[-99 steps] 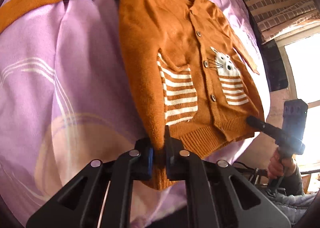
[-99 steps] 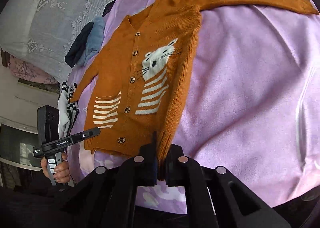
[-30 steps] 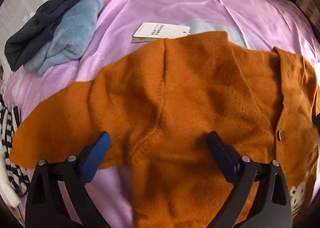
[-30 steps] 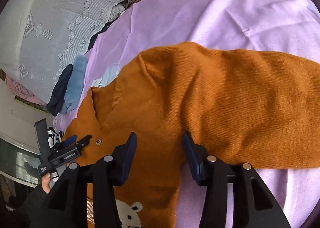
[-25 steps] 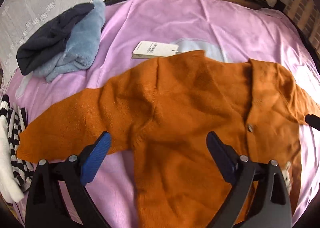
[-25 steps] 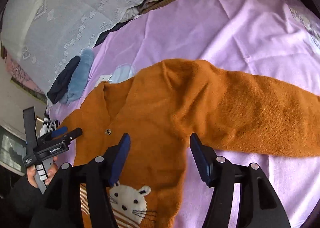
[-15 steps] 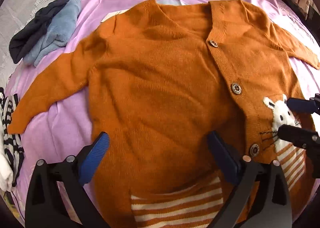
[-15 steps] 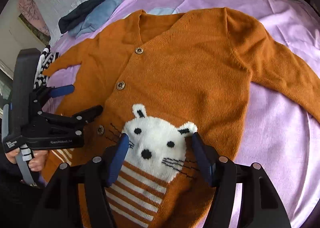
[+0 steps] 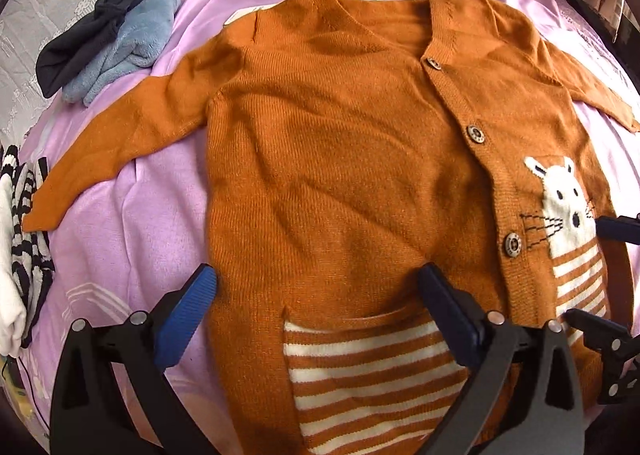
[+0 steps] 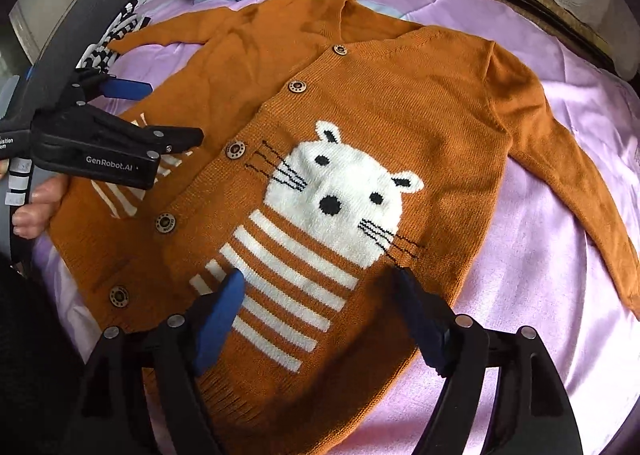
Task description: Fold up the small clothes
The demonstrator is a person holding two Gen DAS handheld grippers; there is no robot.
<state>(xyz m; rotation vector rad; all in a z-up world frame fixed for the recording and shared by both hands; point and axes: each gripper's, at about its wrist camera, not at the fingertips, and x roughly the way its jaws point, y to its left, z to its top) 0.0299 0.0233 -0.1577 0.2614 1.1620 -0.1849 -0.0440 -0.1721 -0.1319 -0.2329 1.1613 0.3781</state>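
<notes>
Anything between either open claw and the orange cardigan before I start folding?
Nothing visible. The orange cardigan lies flat, front up, with the right claw and left claw open directly over it.

Both wrist cameras are looking down close over the cardigan (image 9: 340,159) (image 10: 360,143), sharing it and the bed (image 9: 132,239) (image 10: 560,295).

Bright daylight, sharp focus — fisheye-warped edges.
</notes>
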